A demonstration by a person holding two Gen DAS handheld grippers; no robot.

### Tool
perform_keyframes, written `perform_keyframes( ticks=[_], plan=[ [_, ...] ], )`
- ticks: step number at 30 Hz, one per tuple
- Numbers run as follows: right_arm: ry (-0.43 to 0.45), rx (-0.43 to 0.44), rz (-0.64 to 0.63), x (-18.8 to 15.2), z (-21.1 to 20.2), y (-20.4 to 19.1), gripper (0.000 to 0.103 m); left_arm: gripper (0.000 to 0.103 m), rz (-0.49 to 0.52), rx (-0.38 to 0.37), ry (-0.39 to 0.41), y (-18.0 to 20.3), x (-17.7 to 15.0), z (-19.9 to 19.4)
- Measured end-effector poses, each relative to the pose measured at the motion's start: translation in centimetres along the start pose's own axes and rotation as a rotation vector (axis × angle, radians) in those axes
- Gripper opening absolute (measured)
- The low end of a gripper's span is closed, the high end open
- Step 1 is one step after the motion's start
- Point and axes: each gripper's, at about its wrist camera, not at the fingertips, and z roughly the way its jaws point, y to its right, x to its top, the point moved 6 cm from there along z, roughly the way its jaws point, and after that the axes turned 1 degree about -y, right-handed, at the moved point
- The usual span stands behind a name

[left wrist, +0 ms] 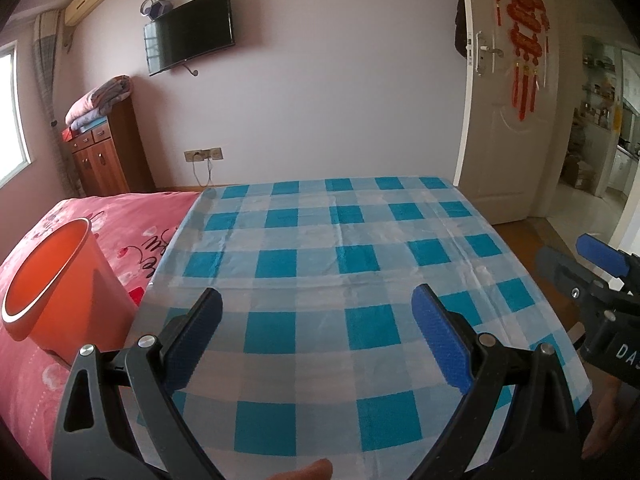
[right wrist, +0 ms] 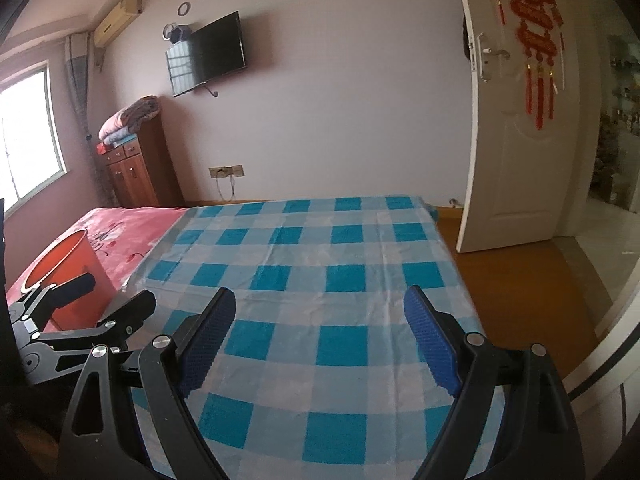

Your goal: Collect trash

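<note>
An orange bin [left wrist: 60,284] stands on the pink bed to the left of the checked table; it also shows in the right wrist view [right wrist: 68,276]. My left gripper [left wrist: 316,312] is open and empty above the near part of the blue-and-white checked tablecloth [left wrist: 320,248]. My right gripper [right wrist: 320,312] is open and empty above the same cloth [right wrist: 304,248]. The right gripper shows at the right edge of the left wrist view [left wrist: 600,280]; the left gripper shows at the left of the right wrist view [right wrist: 80,312]. No trash shows on the cloth.
A pink bedspread [left wrist: 120,220] lies left of the table. A wooden cabinet [left wrist: 104,156] with folded blankets stands by the far wall under a TV [left wrist: 188,32]. An open white door [left wrist: 504,100] and wooden floor [right wrist: 520,280] are to the right.
</note>
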Motion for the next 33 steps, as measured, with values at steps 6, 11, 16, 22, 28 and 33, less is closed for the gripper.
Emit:
perform_keyframes(
  ticks=[6, 11, 16, 22, 28, 33],
  plan=[
    [0.007, -0.02, -0.008, -0.5, -0.7, 0.2, 0.085, 0.096, 0.011, 0.003, 0.015, 0.9, -0.2, -0.7],
    [0.012, -0.031, 0.006, -0.7, -1.2, 0.6, 0.085, 0.097, 0.019, 0.015, 0.024, 1.1, -0.3, -1.2],
    [0.012, -0.041, 0.015, -0.9, -1.5, 1.0, 0.085, 0.099, 0.017, 0.015, 0.035, 1.2, -0.5, -1.5],
    [0.024, -0.053, 0.003, -1.1, -1.8, 0.8, 0.093, 0.099, 0.009, 0.012, 0.031, 1.0, -0.8, -1.5],
    [0.013, -0.056, -0.003, -1.3, -1.3, 0.8, 0.093, 0.099, -0.006, 0.012, 0.019, 0.7, -1.1, -1.1],
    [-0.006, -0.058, 0.005, -1.7, -0.6, 0.9, 0.093, 0.099, -0.014, 0.017, 0.009, 0.6, -1.3, -0.5]
  ],
)
